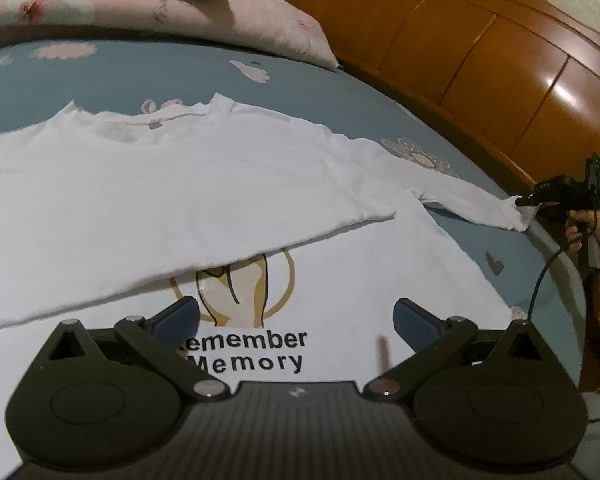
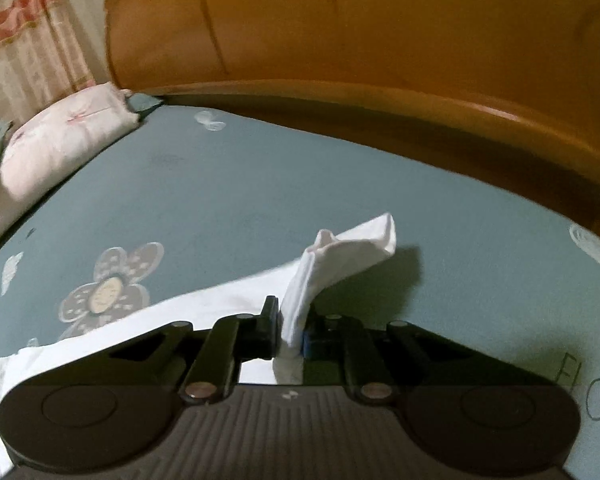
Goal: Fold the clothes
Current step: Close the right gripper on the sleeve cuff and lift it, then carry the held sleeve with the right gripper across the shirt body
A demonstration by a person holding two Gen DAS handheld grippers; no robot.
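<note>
We see the white cotton long-sleeved shirt (image 1: 228,184) spread across the blue flowered bedsheet (image 2: 228,200); our right gripper (image 2: 291,330) pinches its sleeve cuff (image 2: 340,256) near the bed's edge, our left gripper (image 1: 296,316) hovers released.

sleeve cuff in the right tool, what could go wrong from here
1. The right tool pinches only the end of the sleeve cuff, so the fabric may slip out when pulled across.
2. The left tool is open above the white shirt and pins nothing, so a pull on the sleeve could drag the shirt and undo the left sleeve already folded over the chest.
3. The cuff sits near the edge of the bed sheet, so a dropped sleeve may hang off.
</note>
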